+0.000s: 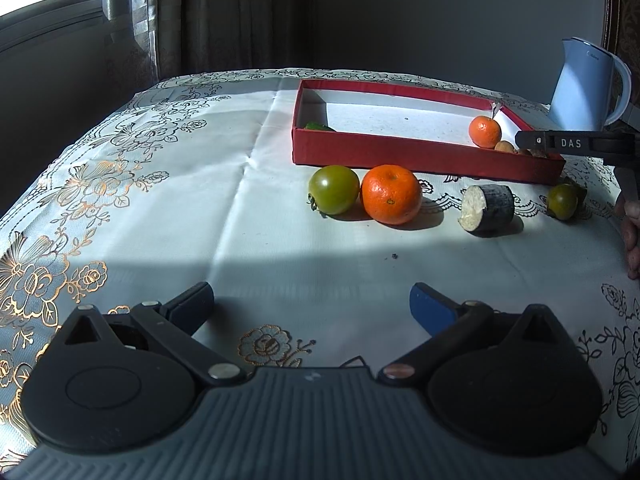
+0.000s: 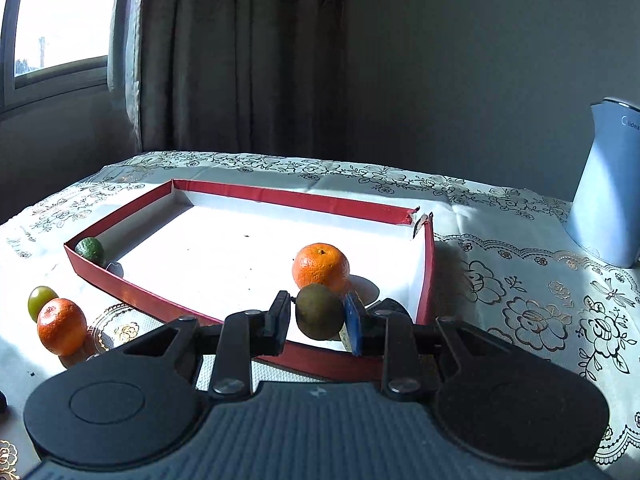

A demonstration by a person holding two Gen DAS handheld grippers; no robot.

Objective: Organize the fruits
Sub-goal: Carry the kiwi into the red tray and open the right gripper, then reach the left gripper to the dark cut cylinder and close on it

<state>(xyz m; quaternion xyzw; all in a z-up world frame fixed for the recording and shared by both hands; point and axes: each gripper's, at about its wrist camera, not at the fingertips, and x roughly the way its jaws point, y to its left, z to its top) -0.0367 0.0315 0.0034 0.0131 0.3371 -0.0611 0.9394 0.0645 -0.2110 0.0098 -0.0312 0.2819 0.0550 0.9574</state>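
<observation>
Right gripper: jaws closed part-way on a brownish-green kiwi-like fruit, pinched from both sides and held just over the near wall of the red tray, at its right-hand end. The fruit is not yet set down.

Immediately beyond the held fruit, a small mandarin rests on the white tray floor. Far off to the gripper's left, in the tray's near-left corner, lies a small green fruit, partly hidden by the wall. The middle of the tray holds nothing visible.

Left gripper: jaws spread wide, holding nothing, poised low over the tablecloth well short of the fruit.

Ahead of it, outside the tray and just in front of the tray's near wall: a green tomato touching a large mandarin; to their right, apart, a dark-skinned cut piece with a pale face, kind not determinable; further right, a second small green fruit.

A pale blue kettle stands beyond the tray, to the right.

Assessment: two items placed, one in delivery, four outstanding on the cloth. Task judged under half complete.
</observation>
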